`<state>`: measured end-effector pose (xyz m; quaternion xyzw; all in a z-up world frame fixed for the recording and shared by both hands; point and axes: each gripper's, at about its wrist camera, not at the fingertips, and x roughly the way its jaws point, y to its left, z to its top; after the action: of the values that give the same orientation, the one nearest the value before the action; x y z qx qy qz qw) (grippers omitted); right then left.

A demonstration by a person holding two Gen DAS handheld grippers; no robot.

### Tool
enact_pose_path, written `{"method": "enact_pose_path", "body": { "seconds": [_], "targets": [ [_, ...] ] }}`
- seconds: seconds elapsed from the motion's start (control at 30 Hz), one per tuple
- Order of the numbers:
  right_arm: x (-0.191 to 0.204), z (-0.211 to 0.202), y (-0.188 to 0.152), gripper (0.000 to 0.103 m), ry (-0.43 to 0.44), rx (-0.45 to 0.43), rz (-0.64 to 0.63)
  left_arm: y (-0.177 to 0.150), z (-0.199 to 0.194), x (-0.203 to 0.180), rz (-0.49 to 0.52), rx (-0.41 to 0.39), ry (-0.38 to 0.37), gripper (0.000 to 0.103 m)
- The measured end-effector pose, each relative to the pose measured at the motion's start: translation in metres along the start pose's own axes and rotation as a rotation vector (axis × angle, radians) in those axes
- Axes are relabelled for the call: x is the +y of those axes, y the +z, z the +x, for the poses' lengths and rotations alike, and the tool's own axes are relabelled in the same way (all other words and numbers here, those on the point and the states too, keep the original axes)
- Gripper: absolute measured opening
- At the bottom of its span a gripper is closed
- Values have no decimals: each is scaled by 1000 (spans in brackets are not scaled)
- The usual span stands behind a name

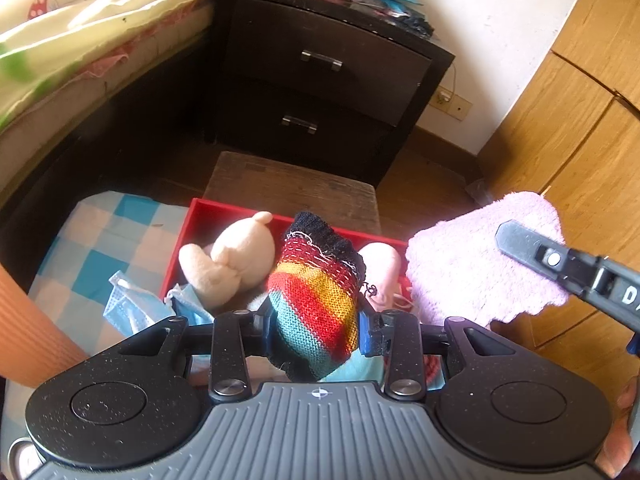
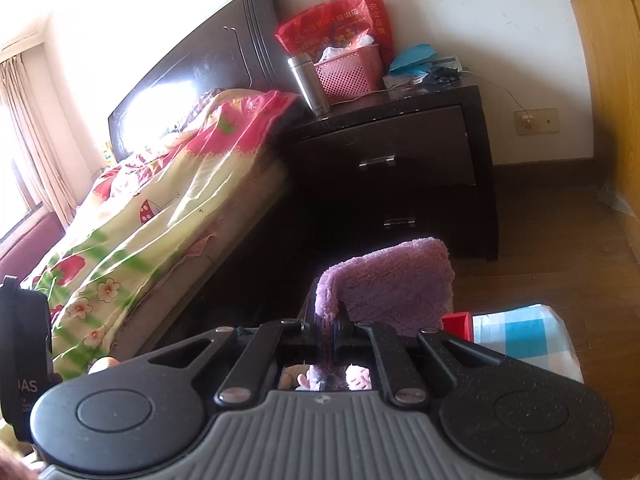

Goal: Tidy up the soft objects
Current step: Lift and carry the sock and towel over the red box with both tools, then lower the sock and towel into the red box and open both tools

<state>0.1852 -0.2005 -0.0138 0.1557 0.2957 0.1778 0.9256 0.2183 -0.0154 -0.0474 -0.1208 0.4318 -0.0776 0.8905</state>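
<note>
My left gripper (image 1: 316, 330) is shut on a rainbow-striped knitted sock (image 1: 316, 292) with a black cuff, held above a red box (image 1: 180, 248). Inside the box lie a cream plush toy (image 1: 232, 256) and a pink soft item (image 1: 382, 264). Blue face masks (image 1: 132, 308) sit at the box's left corner. My right gripper (image 2: 326, 330) is shut on a fluffy lilac cloth (image 2: 392, 284). That cloth (image 1: 480, 256) and a right gripper finger (image 1: 552, 264) also show in the left wrist view, to the right of the box.
The box rests on a blue-checked cushion (image 1: 100, 236), with a wooden stool (image 1: 296, 188) behind it. A dark nightstand (image 2: 400, 160) holds a steel flask (image 2: 310, 84) and pink basket (image 2: 348, 72). The bed (image 2: 140, 216) lies left; wooden cabinets (image 1: 568, 128) stand right.
</note>
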Motion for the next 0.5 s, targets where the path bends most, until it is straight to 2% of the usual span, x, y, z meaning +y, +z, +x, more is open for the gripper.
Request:
{"method": "enact_pose_path", "body": {
  "seconds": [0.13,0.2,0.27,0.33,0.4,0.43,0.47,0.5],
  "targets": [
    [-5,21,-5,0,-17,31,-4,6,12,1,-4,-7,12,39],
    [-9,31,-7,0,-22,44,1,7,18,0,7,-10,35,44],
    [-12,40,-9,0,-33,53,1,6,23,-2,17,-10,53,56],
    [-15,49,-12,0,-49,76,-1,5,26,-2,25,0,63,61],
    [-17,53,-14,12,-62,98,4,5,25,0,17,-4,73,70],
    [-17,53,-15,25,-70,104,3,5,23,1,11,-11,75,72],
    [-17,52,-15,34,-77,109,-2,5,20,1,5,-16,73,73],
    [-17,50,-15,36,-82,107,-4,5,17,2,-2,-20,67,73]
  ]
}}
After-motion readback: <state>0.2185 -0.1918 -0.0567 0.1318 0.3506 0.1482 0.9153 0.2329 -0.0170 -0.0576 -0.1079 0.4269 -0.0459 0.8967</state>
